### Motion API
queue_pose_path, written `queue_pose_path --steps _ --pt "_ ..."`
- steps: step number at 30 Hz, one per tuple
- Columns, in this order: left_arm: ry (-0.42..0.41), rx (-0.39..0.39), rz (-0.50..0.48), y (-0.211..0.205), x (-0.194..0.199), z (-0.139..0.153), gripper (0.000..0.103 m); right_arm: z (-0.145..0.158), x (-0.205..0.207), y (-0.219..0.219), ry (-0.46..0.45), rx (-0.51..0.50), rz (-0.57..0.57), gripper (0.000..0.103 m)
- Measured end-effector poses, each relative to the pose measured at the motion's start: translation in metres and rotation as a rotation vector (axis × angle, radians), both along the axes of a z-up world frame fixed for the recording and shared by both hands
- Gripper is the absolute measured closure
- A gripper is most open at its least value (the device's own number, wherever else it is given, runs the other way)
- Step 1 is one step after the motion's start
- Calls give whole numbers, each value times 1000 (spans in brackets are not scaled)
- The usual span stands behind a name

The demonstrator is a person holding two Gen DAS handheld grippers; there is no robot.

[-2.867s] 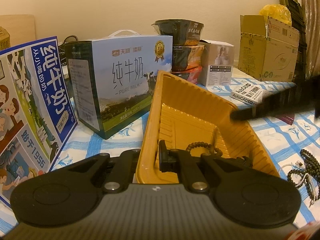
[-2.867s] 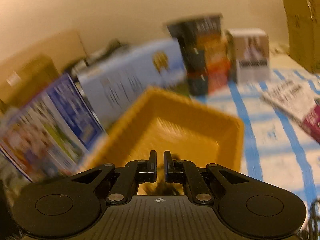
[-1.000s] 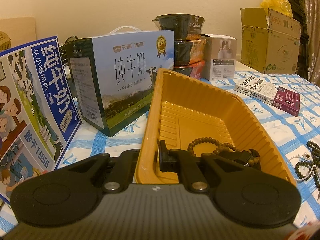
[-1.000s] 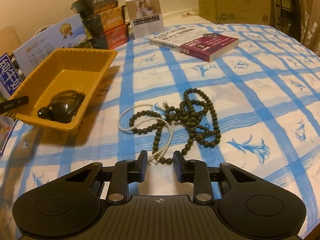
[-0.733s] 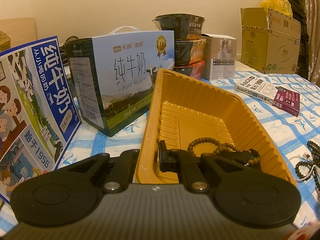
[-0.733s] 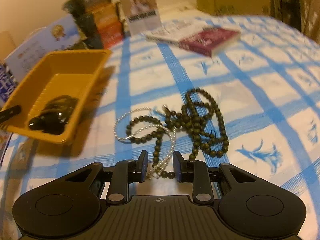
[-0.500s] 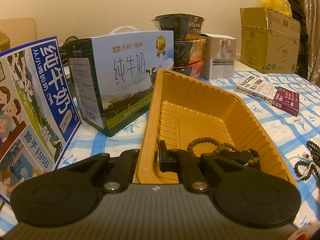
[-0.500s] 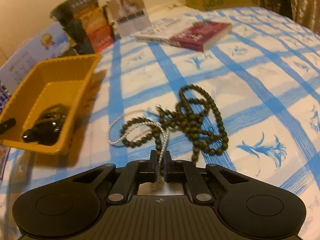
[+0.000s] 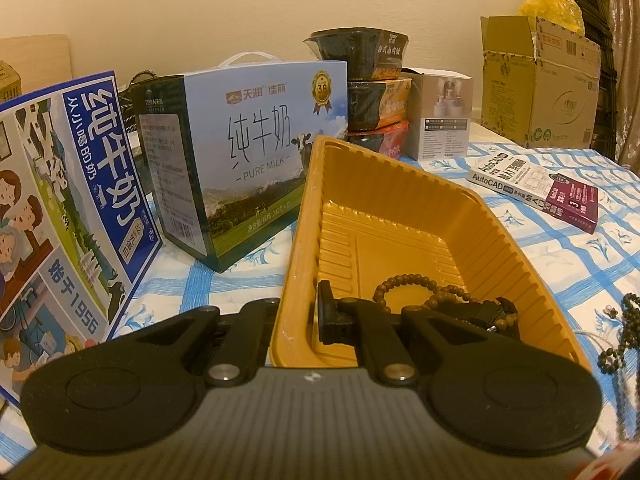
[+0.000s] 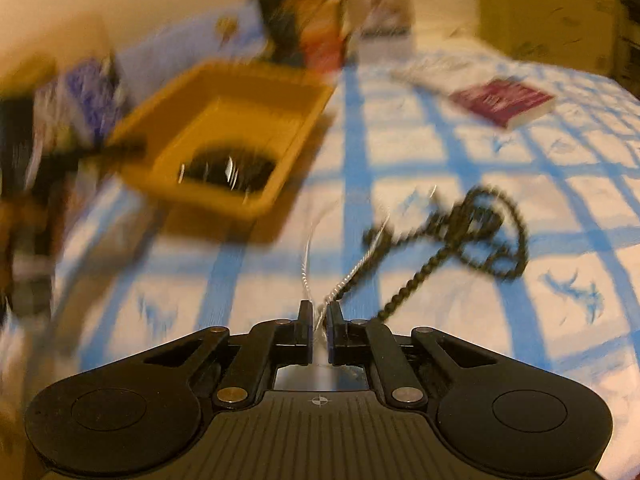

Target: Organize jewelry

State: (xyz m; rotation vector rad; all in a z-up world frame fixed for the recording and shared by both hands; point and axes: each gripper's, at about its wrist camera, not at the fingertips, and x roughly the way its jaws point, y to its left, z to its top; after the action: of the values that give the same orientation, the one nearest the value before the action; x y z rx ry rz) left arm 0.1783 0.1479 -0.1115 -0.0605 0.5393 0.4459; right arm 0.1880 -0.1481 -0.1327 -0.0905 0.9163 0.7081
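Note:
My left gripper (image 9: 298,312) is shut on the near left rim of the yellow tray (image 9: 304,216), one finger inside, one outside. In the tray lie a brown bead bracelet (image 9: 404,282) and a dark piece (image 9: 492,314). My right gripper (image 10: 319,330) is shut on a white pearl necklace (image 10: 344,276), lifted above the blue-checked cloth. A dark bead necklace (image 10: 476,228) is tangled with it and partly lifted. The tray (image 10: 256,80) shows at the upper left of the blurred right wrist view. Dark beads (image 9: 624,332) also show at the right edge of the left wrist view.
Two milk cartons (image 9: 248,132) (image 9: 60,208) stand left of the tray. Stacked bowls (image 9: 372,76), a small white box (image 9: 444,116) and a cardboard box (image 9: 540,88) stand behind. A book (image 9: 540,188) lies on the cloth to the right.
My right gripper closed on the pearl necklace and lifted, swinging towards the tray and dragging the dark beads along. My left gripper stayed on the tray rim.

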Motion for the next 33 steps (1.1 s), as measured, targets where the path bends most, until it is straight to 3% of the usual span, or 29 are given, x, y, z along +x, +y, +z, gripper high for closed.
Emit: queue_pose_path --steps 1,3,6,13,21,27,33 --pt "0 0 0 0 0 0 97 -3 -4 1 3 -25 3 97" --pt "-1 -1 0 0 0 0 97 -8 -10 1 13 -51 1 87" --pt "-1 -1 0 0 0 0 97 -8 -10 -7 22 -41 -31 78" --pt "1 -1 2 -1 0 0 97 -4 11 -21 26 35 -153 78" --pt "2 -2 1 -1 -1 -1 97 -13 47 -11 2 13 -213 78" --pt "5 -2 3 0 0 -2 97 -26 60 6 -62 -77 -167 87" --pt "5 0 2 0 1 -2 97 -30 58 27 -184 -212 -83 89"
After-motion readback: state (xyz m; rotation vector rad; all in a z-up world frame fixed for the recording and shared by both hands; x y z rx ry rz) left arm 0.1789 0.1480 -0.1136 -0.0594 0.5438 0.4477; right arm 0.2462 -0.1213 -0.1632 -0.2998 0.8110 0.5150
